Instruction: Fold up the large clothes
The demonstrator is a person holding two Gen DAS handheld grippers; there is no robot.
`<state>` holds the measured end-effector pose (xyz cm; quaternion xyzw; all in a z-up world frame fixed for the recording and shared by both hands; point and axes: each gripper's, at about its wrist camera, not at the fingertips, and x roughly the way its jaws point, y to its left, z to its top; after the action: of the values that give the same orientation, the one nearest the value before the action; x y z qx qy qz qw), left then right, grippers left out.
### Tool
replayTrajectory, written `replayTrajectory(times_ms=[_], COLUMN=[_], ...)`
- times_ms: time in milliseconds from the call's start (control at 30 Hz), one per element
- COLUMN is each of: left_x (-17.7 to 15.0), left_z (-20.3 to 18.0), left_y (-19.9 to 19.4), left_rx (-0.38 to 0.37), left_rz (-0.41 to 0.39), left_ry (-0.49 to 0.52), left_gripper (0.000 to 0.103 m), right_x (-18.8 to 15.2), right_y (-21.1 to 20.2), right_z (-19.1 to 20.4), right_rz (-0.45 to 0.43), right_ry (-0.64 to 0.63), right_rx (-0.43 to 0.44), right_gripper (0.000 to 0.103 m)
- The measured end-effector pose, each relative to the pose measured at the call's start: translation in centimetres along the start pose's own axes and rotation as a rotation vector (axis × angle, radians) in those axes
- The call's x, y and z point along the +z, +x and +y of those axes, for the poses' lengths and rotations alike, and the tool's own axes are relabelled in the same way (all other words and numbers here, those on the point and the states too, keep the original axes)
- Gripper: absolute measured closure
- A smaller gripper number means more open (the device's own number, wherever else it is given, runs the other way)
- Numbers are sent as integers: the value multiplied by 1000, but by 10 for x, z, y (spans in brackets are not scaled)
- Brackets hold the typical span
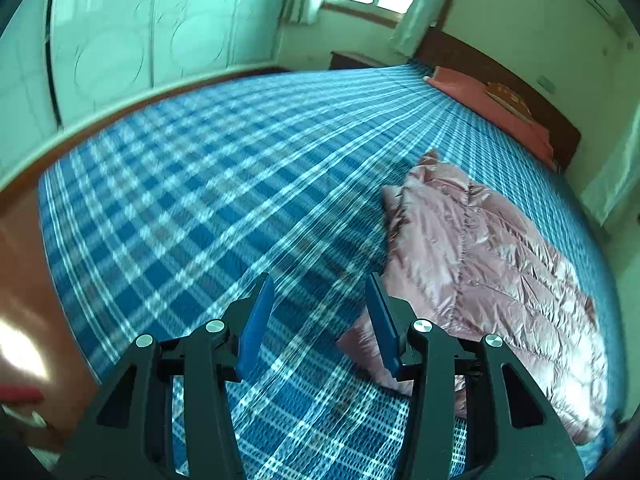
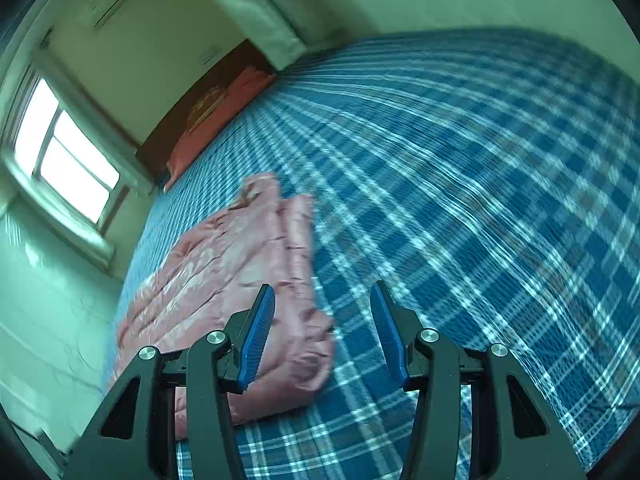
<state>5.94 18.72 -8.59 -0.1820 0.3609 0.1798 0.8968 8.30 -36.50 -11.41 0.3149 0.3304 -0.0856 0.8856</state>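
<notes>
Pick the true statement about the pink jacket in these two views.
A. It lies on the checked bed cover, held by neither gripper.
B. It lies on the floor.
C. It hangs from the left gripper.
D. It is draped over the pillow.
A: the pink jacket rests on the checked bed cover, and both the left gripper and right gripper are open with nothing between them.

Motion blur smears the blue-and-white plaid bed sheet ahead of the fingers in both wrist views, so its weave cannot be read. The shiny pink quilted puffer jacket passes behind the left gripper's right-hand finger, hiding its near corner. In the right wrist view the jacket runs under the left-hand finger, and its near hem is covered. The orange pillow far ahead is too blurred for detail.
</notes>
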Motion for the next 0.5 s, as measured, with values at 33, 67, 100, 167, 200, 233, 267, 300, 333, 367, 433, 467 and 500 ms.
replayTrajectory(times_ms=[33,67,100,167,200,233,267,300,333,367,433,467,500], left_x=[2,2,2,-1,-5,-7,-10,-11,-13,-15,-20,-21,-22], left_z=[-10,-23,-37,-61,-75,-85,-98,-108,-122,-135,-158,-166,-173], left_y=[-1,-2,-2,3,8,12,16,19,23,27,35,38,43], left_rx=[0,-1,-3,-8,-10,-13,-18,-19,-16,-12,14,20,17], left_rz=[-10,-20,-27,-27,-17,-6,2,5,1,-10,-35,-38,-30], left_ry=[40,87,135,204,244,268,295,317,350,383,448,467,477], left_gripper=[56,56,56,56,56,56,56,56,56,56,56,56,56], right_x=[-1,-2,-5,-16,-22,-28,-31,-32,-35,-38,-42,-44,-46], right_y=[1,4,8,22,30,41,49,59,66,72,78,82,87], right_z=[15,29,43,72,84,98,109,120,134,146,170,182,191], right_rz=[5,13,25,65,89,120,138,150,153,156,154,154,152], right_ry=[-52,-99,-151,-240,-276,-315,-342,-375,-412,-447,-496,-523,-547], right_rx=[2,4,4,-2,2,6,6,3,-5,-16,-17,-17,-18], right_gripper=[53,53,53,53,53,53,53,53,53,53,53,53,53])
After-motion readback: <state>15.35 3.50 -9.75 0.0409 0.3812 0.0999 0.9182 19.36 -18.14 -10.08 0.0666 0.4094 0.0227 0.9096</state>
